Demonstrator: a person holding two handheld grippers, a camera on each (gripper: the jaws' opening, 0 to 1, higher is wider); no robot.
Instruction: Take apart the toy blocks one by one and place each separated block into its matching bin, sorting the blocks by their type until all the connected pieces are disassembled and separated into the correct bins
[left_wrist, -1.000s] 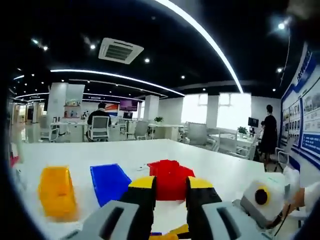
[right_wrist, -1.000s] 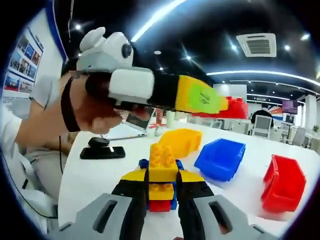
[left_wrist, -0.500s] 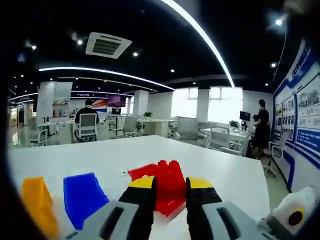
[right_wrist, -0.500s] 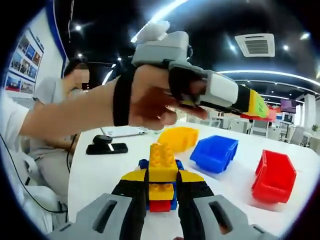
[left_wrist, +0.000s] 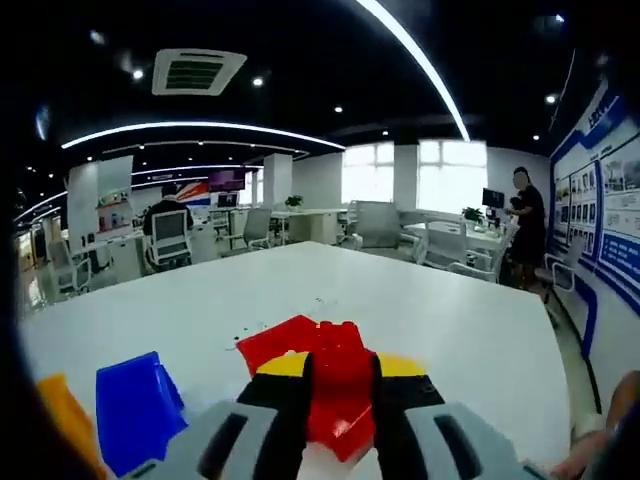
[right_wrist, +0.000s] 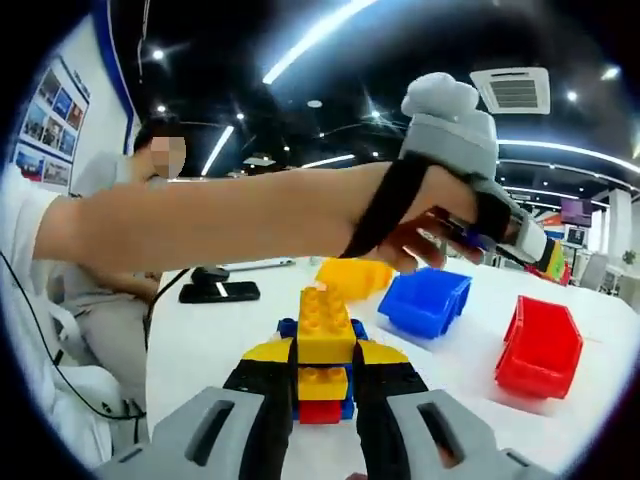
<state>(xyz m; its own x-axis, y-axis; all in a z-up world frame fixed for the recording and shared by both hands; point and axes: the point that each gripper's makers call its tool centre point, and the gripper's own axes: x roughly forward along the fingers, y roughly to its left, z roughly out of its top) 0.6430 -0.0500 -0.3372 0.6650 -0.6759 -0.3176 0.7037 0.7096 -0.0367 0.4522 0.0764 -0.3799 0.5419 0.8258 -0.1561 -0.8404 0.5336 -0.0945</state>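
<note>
My left gripper (left_wrist: 340, 375) is shut on a red block (left_wrist: 340, 352), which it holds just above the red bin (left_wrist: 272, 345). To the left of that bin stand the blue bin (left_wrist: 135, 410) and the yellow bin (left_wrist: 60, 425). My right gripper (right_wrist: 322, 365) is shut on a stack of joined blocks (right_wrist: 324, 330), yellow on top with blue and red below. In the right gripper view a hand carries the left gripper (right_wrist: 545, 255) above the red bin (right_wrist: 540, 345). The blue bin (right_wrist: 425, 300) and the yellow bin (right_wrist: 355, 275) line up beside it.
The bins sit on a long white table (left_wrist: 440, 330). A black phone (right_wrist: 220, 291) lies on it near a seated person (right_wrist: 110, 250). Office chairs and desks stand far behind, and a person (left_wrist: 525, 225) stands at the right.
The left gripper has carried the red block to the right, from beside the yellow bin to over the red bin. The right gripper and its stack have stayed put.
</note>
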